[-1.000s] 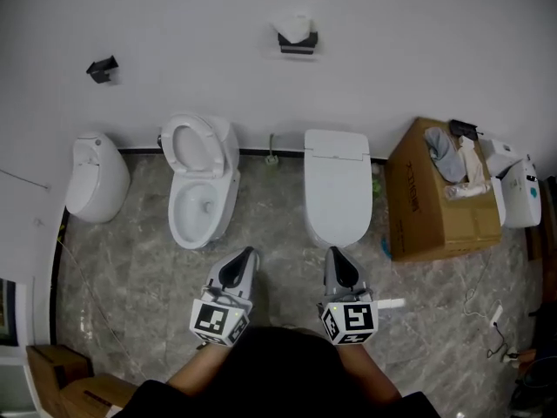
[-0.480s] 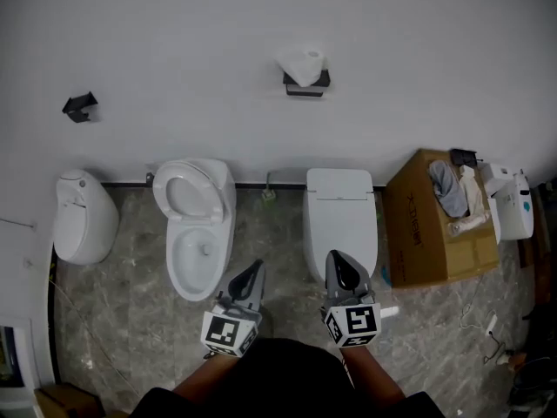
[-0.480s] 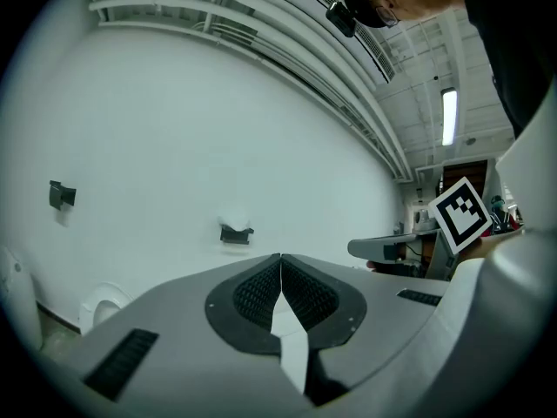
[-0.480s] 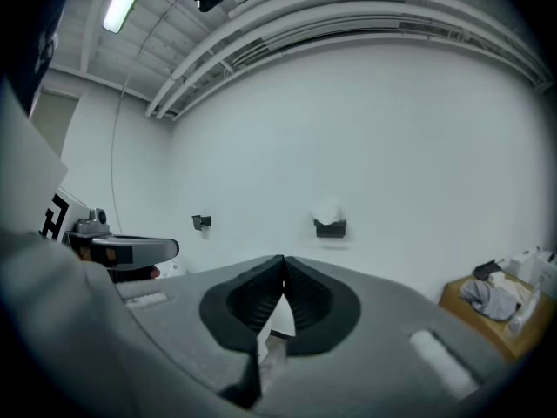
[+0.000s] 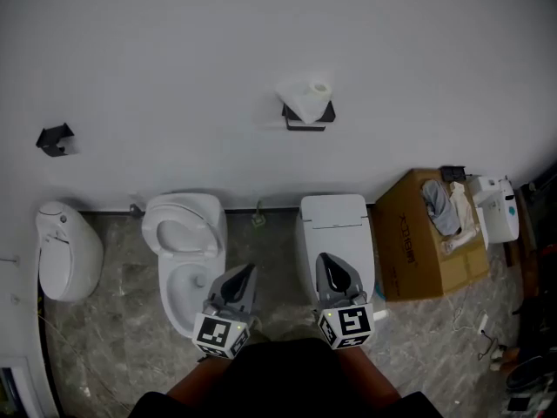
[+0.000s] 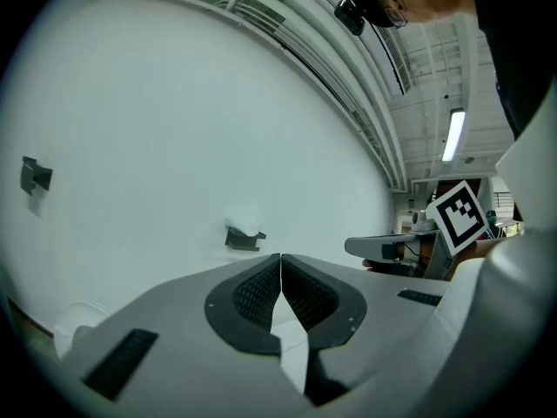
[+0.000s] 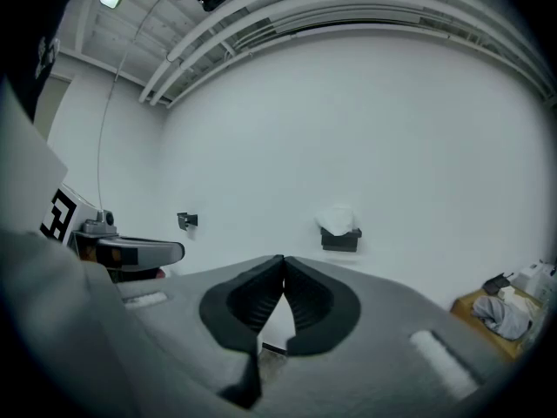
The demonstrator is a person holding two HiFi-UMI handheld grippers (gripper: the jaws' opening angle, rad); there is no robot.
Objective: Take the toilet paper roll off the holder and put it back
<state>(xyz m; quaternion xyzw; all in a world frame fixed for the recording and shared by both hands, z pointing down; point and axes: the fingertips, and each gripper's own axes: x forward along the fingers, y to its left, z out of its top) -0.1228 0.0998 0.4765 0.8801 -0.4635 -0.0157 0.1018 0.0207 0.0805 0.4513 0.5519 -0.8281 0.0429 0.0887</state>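
The floor (image 5: 122, 320) is grey veined stone and meets a white wall. Three white toilets stand on it in a row against that wall. At the left is a rounded closed toilet (image 5: 65, 251), in the middle an open toilet (image 5: 184, 264) with its lid raised, and at the right a squarer toilet (image 5: 335, 229) with its lid down. Just beside the squarer toilet stands an open cardboard box (image 5: 418, 251) with cloth (image 5: 439, 207) inside. Past the box is a white unit (image 5: 494, 209), possibly resting on the floor too. Thin cables (image 5: 483, 342) trail over the stone near the box. On the wall, the black holder (image 5: 309, 122) carries the toilet paper roll (image 5: 306, 97).
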